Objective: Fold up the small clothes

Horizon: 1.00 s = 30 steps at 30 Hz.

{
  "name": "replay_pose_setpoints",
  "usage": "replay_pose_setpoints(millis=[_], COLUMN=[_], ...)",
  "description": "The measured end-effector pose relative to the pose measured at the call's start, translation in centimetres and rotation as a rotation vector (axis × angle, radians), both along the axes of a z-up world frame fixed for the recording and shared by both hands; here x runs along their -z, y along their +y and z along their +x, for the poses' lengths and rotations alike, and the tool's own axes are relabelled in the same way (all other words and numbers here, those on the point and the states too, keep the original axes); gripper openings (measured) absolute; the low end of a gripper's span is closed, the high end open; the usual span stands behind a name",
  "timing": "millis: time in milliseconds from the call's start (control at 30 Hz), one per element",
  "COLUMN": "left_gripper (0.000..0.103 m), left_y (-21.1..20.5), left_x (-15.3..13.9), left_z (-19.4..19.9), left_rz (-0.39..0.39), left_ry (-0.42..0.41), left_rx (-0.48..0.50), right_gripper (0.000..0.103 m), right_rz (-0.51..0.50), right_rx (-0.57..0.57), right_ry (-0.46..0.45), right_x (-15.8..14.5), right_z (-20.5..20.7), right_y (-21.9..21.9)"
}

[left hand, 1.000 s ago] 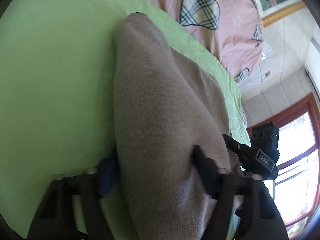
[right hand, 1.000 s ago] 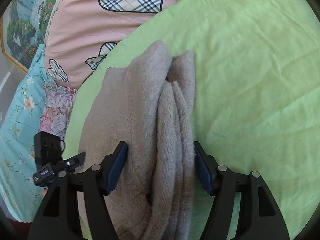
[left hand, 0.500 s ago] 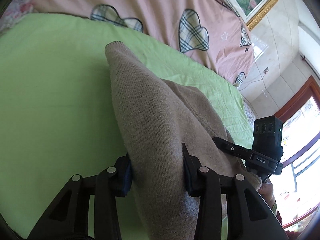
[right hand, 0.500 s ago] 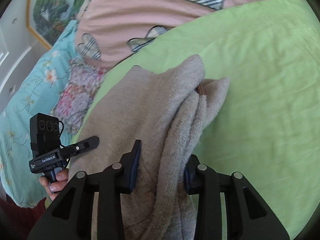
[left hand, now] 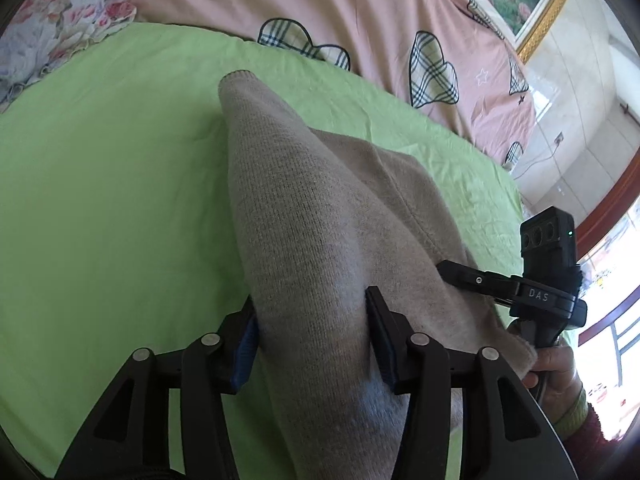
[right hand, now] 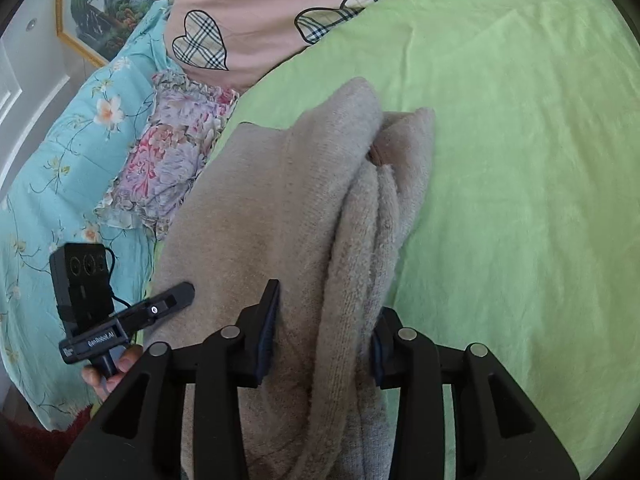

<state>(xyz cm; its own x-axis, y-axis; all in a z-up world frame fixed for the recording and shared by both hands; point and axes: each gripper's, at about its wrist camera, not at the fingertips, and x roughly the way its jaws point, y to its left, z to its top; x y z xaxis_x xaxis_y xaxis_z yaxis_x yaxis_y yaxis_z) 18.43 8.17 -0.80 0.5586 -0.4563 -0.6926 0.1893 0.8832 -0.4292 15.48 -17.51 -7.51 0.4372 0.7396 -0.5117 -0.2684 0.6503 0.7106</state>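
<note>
Floral pillow: at the far left of the left wrist view we see a frilled, flower-printed pillow (left hand: 60, 20) lying at the edge of the bed.
Green sheet: a light green sheet (left hand: 100, 200) covers the bed and fills most of the left half of this view.
Left gripper: our left gripper (left hand: 312, 336) has its two black fingers (left hand: 240, 344) pressed against both sides of a thick fold of knit fabric, so it is clamped on the cloth.
Garment: a beige knitted garment (left hand: 312, 220) runs from between our fingers away toward the pink quilt, bunched into a long ridge, with its far end resting on the green sheet.
Pink quilt: a pink quilt with plaid hearts (left hand: 360, 20) lies across the top of the view, beyond the sheet.
Right gripper seen from the left: at the right edge, the other gripper (left hand: 460, 274) pokes into the garment's edge; a hand (left hand: 552, 364) holds its handle.
Blue bedding: in the right wrist view, turquoise flowered bedding (right hand: 52, 160) lies at far left, beside the floral pillow (right hand: 176, 160).
Left gripper seen from the right: it (right hand: 184, 294) touches the garment's left side.
Right gripper: our right gripper (right hand: 324, 340) is squeezed closed around several rolled layers of the beige garment (right hand: 300, 208).
Sheet at right: the green sheet (right hand: 520, 160) spreads to the right of the garment.
</note>
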Motion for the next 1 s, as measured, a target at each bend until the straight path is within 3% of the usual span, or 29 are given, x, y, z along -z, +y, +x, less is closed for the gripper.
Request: replay_pose_setpoints(millis=[300, 500, 567, 833, 1000], left_gripper=[0.055, 0.059, 0.059, 0.059, 0.054], left_y=[1.1, -0.1, -0.9, -2.4, -1.9], left_x=[-1.9, 0.0, 0.8, 1.2, 2.0], left_z=[-9.0, -13.9, -13.9, -12.0, -10.4], left_rz=[0.127, 0.221, 0.256, 0.258, 0.277], left_ry=[-0.084, -0.063, -0.048, -0.051, -0.019], left_rx=[-0.049, -0.023, -0.030, -0.070, -0.186], right_gripper=[0.046, 0.046, 0.046, 0.046, 0.045], right_rz=[-0.111, -0.034, -0.032, -0.026, -0.029], right_rx=[0.144, 0.150, 0.126, 0.103, 0.086], right_ry=[-0.080, -0.144, -0.143, -0.069, -0.044], right_x=[-3.6, -5.5, -5.6, -3.2, -2.0], right_z=[-4.7, -8.5, -8.9, -9.1, -9.0], right_y=[-2.4, -2.7, -2.1, -0.9, 0.2])
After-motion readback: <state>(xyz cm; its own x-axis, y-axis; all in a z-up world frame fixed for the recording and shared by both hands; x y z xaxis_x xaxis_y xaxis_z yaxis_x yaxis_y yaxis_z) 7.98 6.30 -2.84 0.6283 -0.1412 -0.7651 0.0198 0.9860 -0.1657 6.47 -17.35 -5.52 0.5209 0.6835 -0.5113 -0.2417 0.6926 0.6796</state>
